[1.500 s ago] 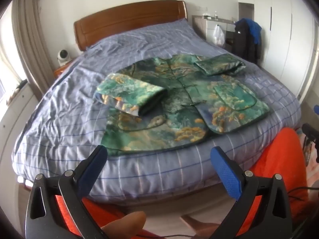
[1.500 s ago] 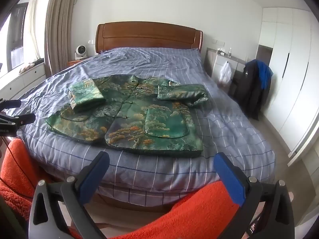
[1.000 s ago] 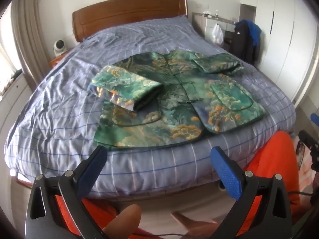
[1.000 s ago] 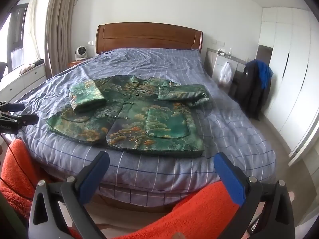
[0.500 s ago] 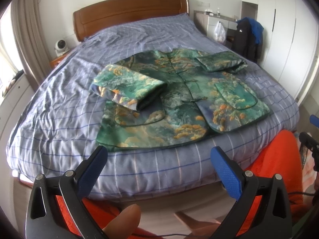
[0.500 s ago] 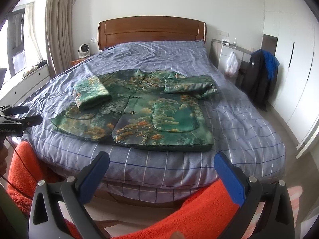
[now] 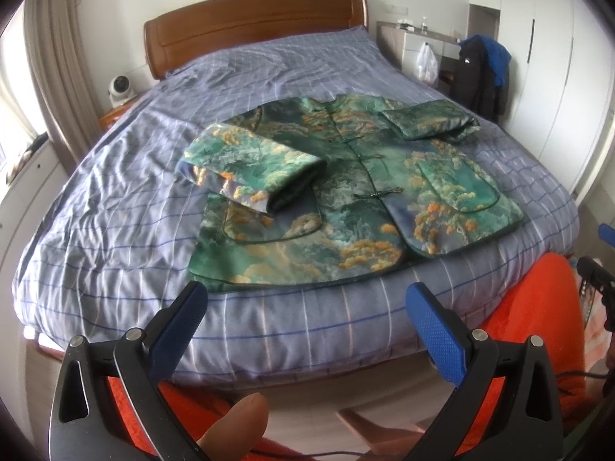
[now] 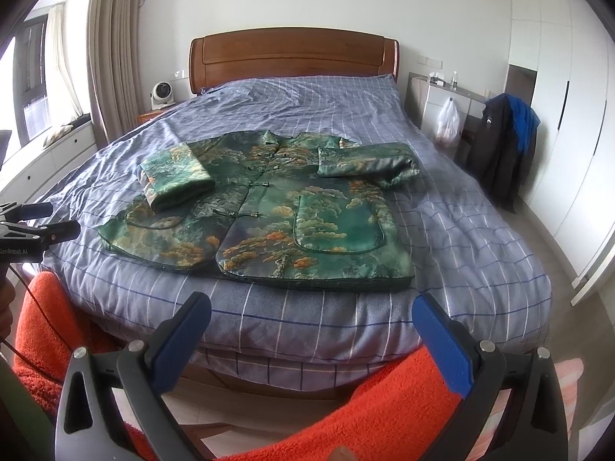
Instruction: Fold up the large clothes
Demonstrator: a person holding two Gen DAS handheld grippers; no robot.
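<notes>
A green brocade jacket (image 7: 346, 199) with orange tree patterns lies flat on the blue checked bed (image 7: 115, 238), front up, both sleeves folded in over the body. It also shows in the right wrist view (image 8: 276, 215). My left gripper (image 7: 305, 307) is open and empty, held off the bed's foot edge below the jacket's hem. My right gripper (image 8: 313, 315) is open and empty, also short of the foot edge, in front of the jacket's right half. The left gripper shows at the left of the right wrist view (image 8: 34, 219).
A wooden headboard (image 8: 292, 57) stands at the far end. A white fan (image 8: 161, 94) sits on the left nightstand. A dark and blue jacket (image 8: 503, 142) hangs on a chair to the right, by white wardrobes (image 8: 569, 115). Orange fleece (image 8: 384, 415) fills the foreground.
Both grippers have shifted slightly in view toward the bed; the jacket looks a little nearer. Neither gripper has touched anything and the jacket has not moved.
</notes>
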